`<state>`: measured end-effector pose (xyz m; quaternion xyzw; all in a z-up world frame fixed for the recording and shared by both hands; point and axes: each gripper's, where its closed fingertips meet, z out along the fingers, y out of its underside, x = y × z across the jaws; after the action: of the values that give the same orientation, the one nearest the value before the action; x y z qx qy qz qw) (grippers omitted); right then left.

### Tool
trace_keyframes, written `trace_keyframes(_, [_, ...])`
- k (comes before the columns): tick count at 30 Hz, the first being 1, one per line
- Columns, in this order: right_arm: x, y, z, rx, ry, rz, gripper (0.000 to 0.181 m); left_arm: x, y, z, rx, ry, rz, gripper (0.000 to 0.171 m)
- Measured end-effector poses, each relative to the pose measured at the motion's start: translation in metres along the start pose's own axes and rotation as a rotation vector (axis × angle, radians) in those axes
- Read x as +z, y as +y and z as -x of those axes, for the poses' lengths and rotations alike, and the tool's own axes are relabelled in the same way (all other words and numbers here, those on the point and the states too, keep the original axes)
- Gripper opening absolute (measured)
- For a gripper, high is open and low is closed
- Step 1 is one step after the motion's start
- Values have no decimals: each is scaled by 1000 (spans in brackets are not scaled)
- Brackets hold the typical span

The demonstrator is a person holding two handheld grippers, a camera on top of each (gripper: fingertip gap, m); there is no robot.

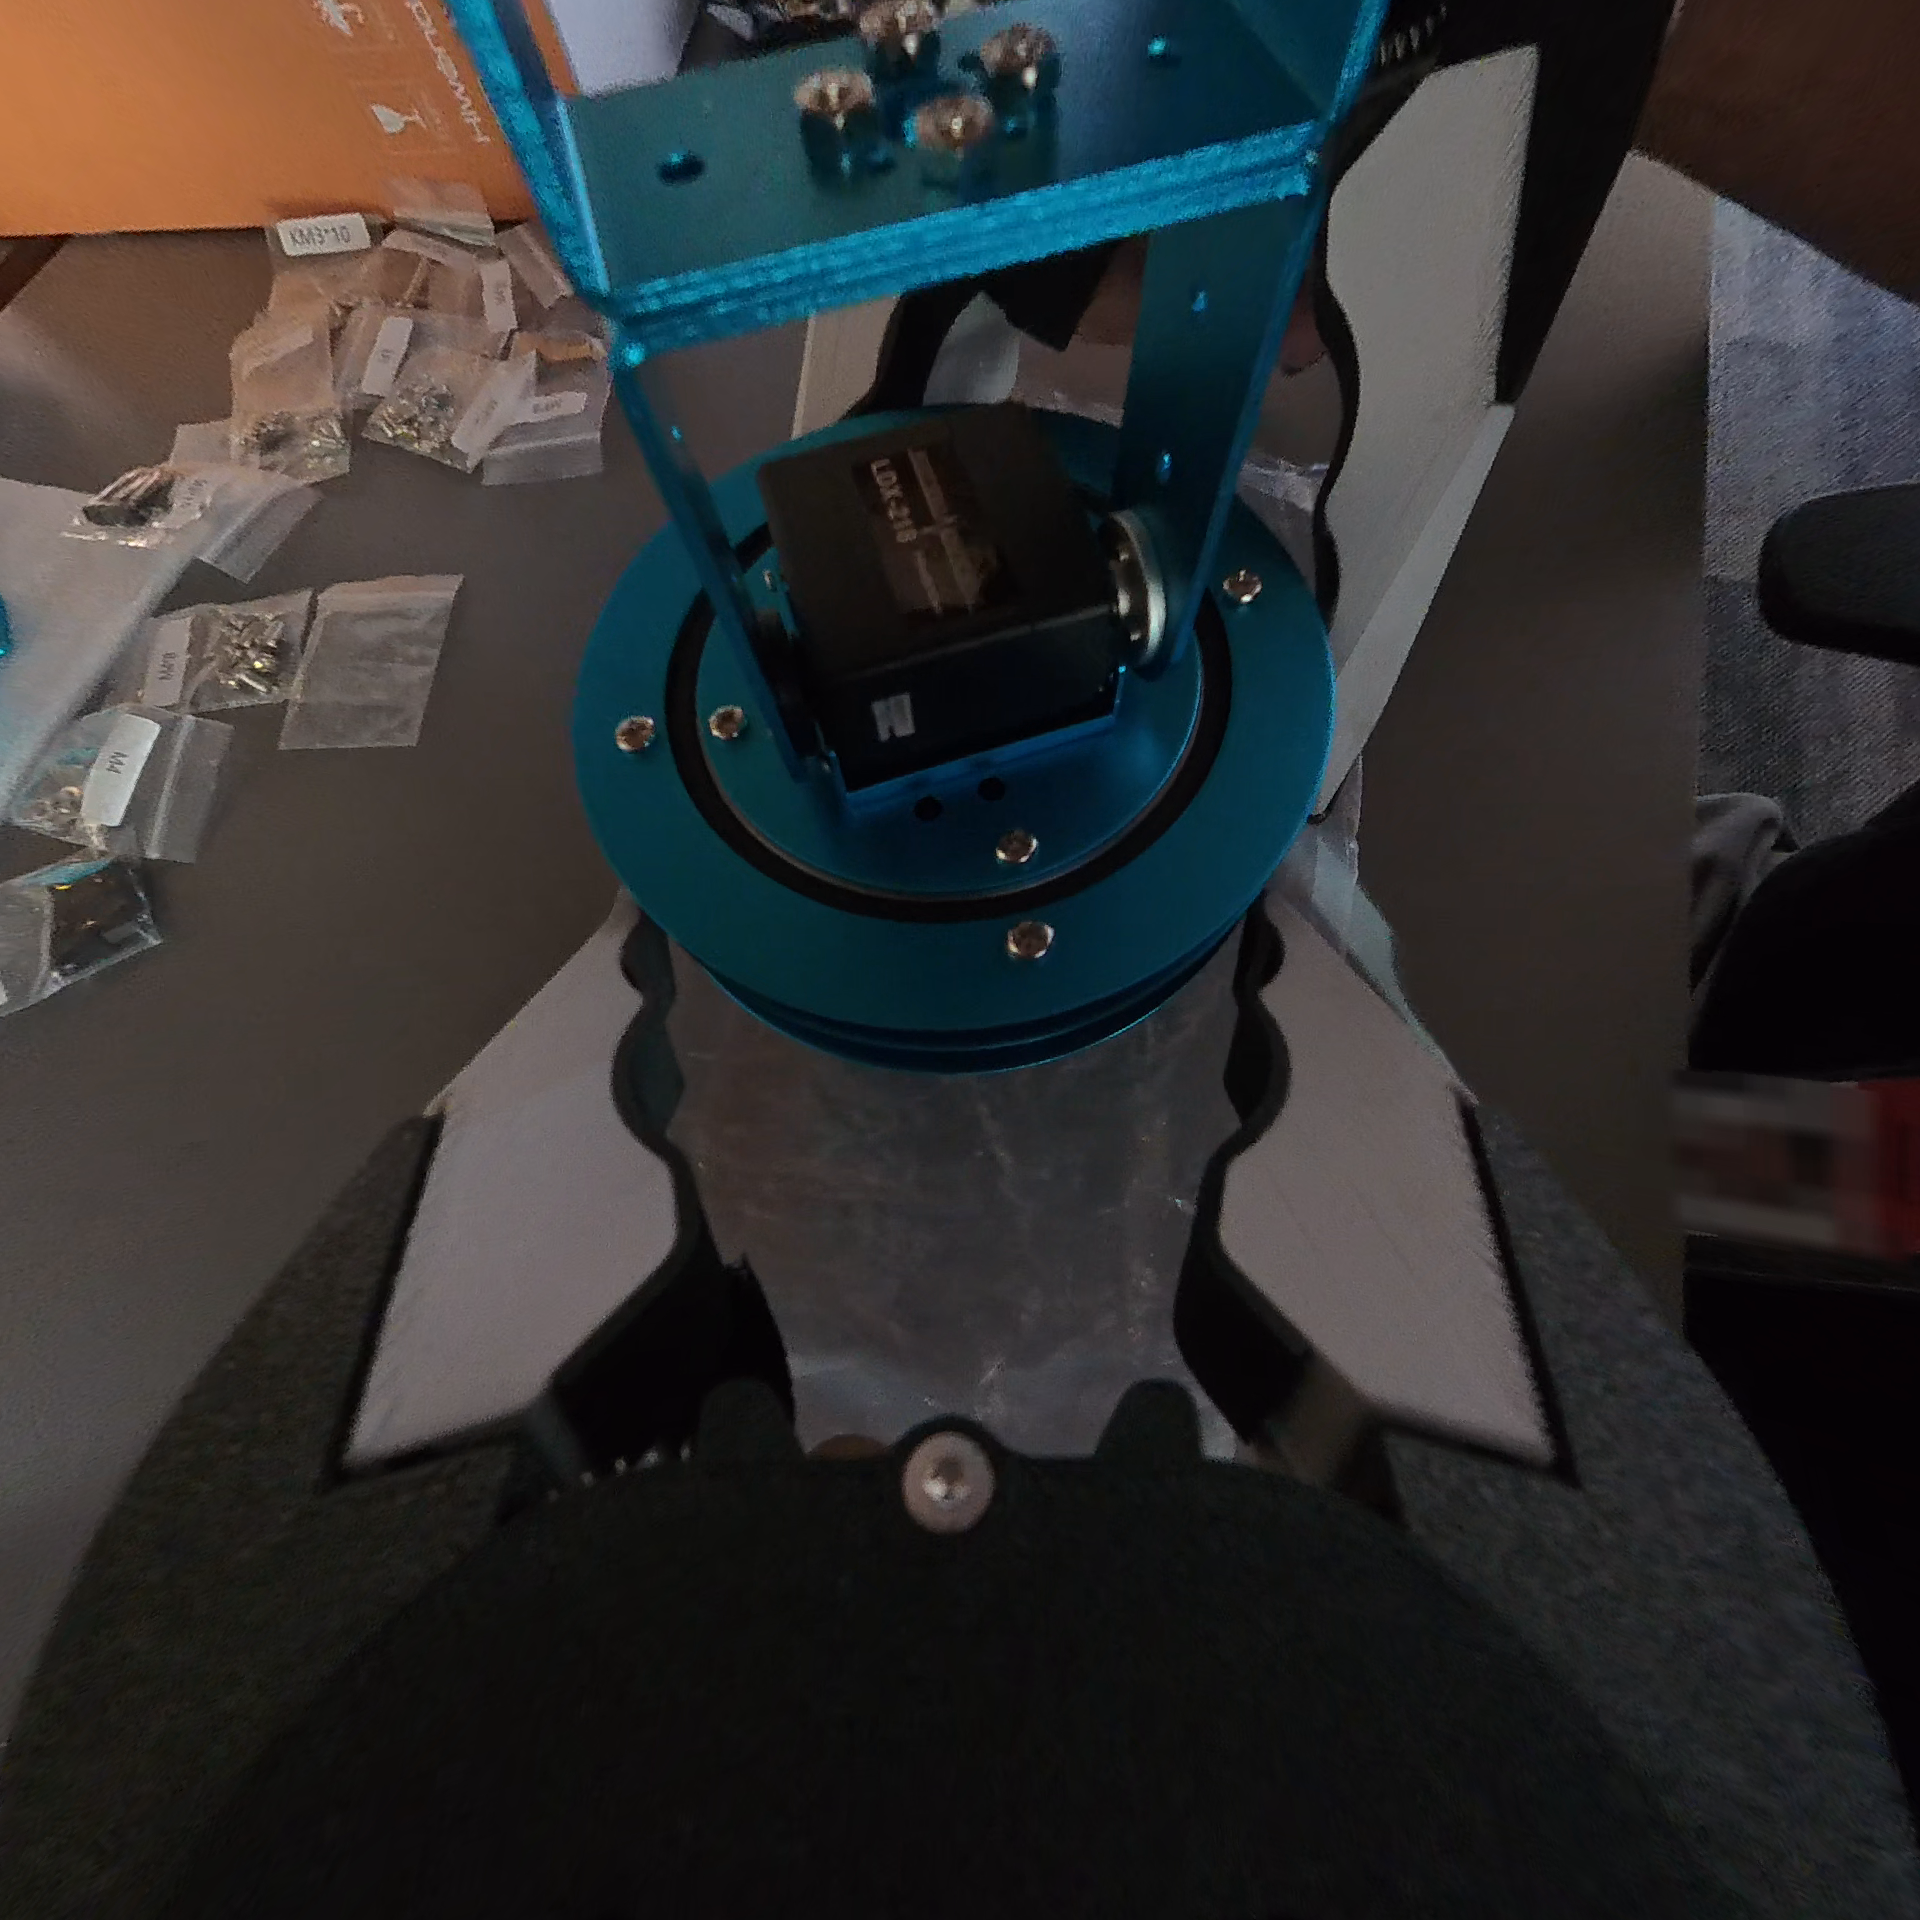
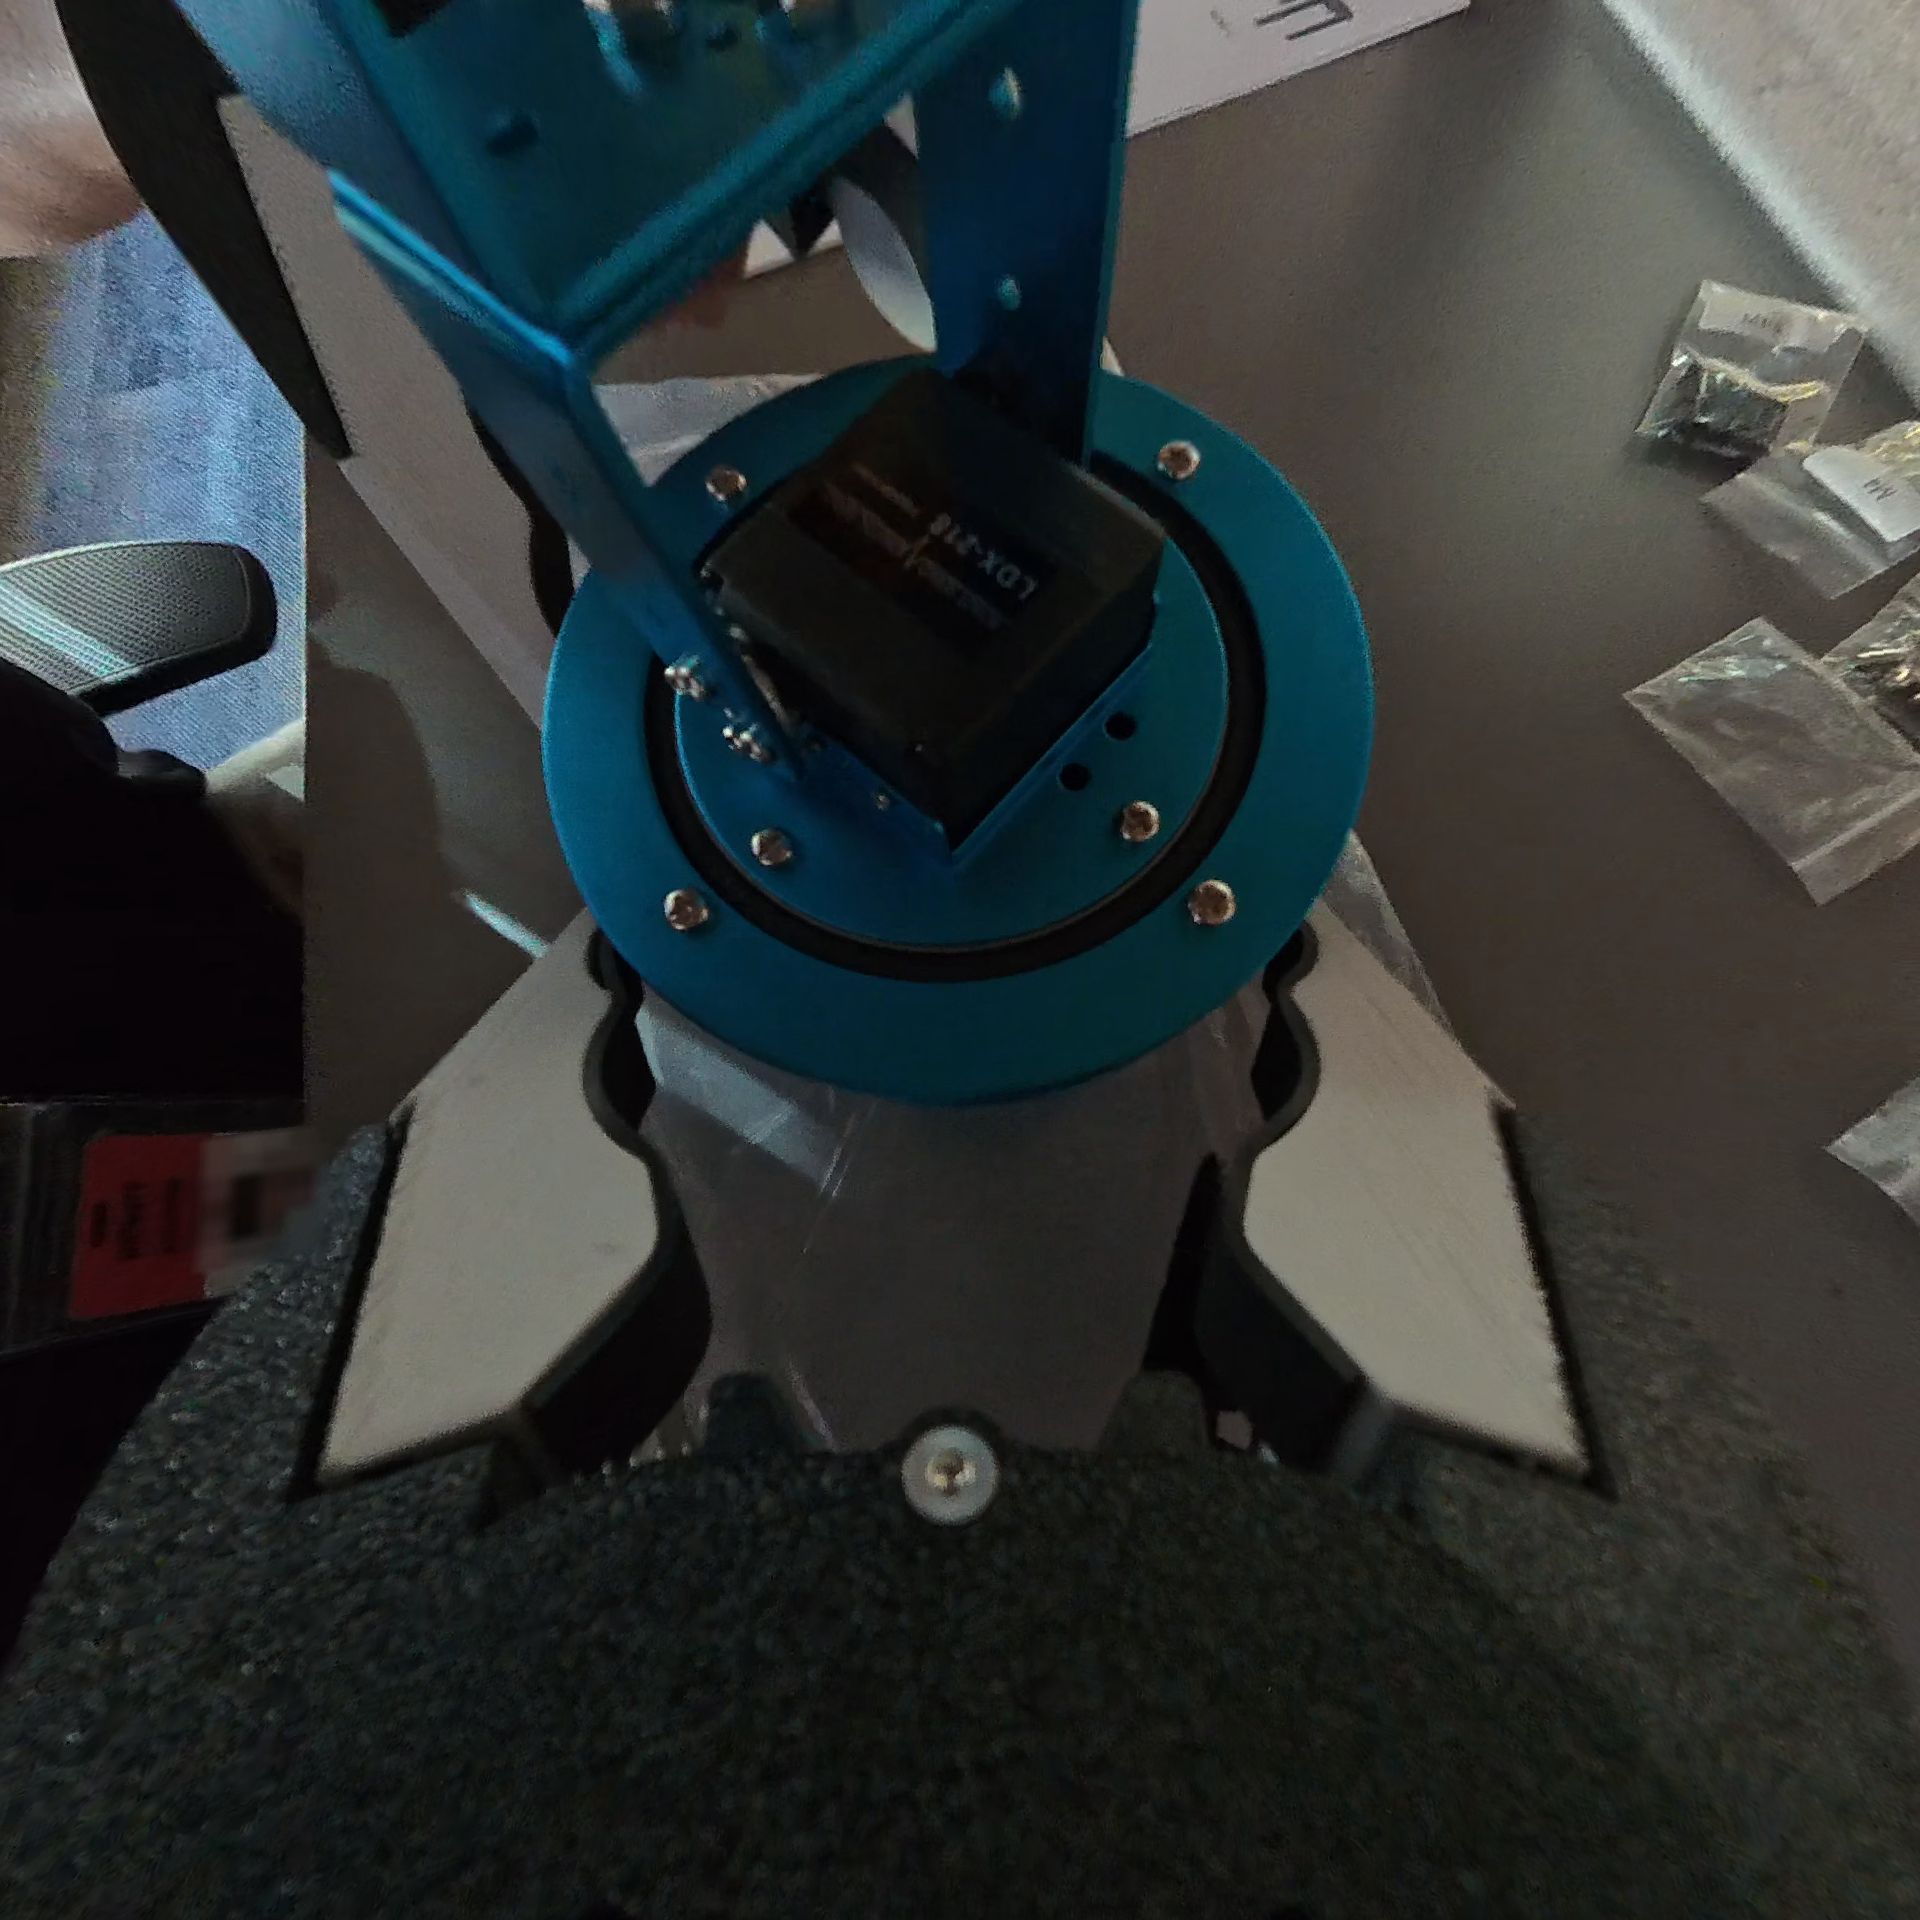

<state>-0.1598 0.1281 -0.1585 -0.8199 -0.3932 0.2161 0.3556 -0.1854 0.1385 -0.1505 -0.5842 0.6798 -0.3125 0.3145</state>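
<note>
Blue round servo base (image 1: 951,914), carrying a black servo (image 1: 935,613) and blue bracket (image 1: 935,249), stands on the grey table (image 1: 364,987). Left gripper (image 1: 951,997) at its 6 o'clock and right gripper (image 2: 951,997) opposite spread released fingers around its rim, seemingly steadying it; whether they touch is unclear. Screw bags (image 1: 343,416) lie at 10 o'clock.

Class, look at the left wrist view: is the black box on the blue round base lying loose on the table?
No: the black box sits on top of the blue round base, between two blue upright plates.

Base ring (image 1: 951,966) and bracket (image 1: 935,249): bright blue. Servo (image 1: 935,613), centre frame: black. Table (image 1: 364,1039): grey. Box (image 1: 156,114), upper left: orange. Bags (image 2: 1766,748), right: clear.
</note>
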Motion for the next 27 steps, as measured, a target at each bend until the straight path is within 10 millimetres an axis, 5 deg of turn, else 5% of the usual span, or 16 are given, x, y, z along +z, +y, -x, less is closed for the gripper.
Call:
trace_keyframes(7, [-13, 5, -4, 18, -20, -65, 120, -11, 13, -1, -68, -34, -26, 99])
trace_keyframes(12, [-80, 42, -72, 179, 190, -102, 90, -51, 77, -24, -49, -21, 129, 49])
trace_keyframes(15, [-72, 63, -96, 290, 183, -42, 64, -52, 86, -42, -81, 44, 130, 13])
trace_keyframes(20, [-53, 75, -111, 218, 258, 81, 2, -53, 88, -45, -154, 11, 130, 4])
trace_keyframes(27, [-55, 79, -129, 212, 369, 136, 0, -58, 90, -54, -205, -41, 125, 5])
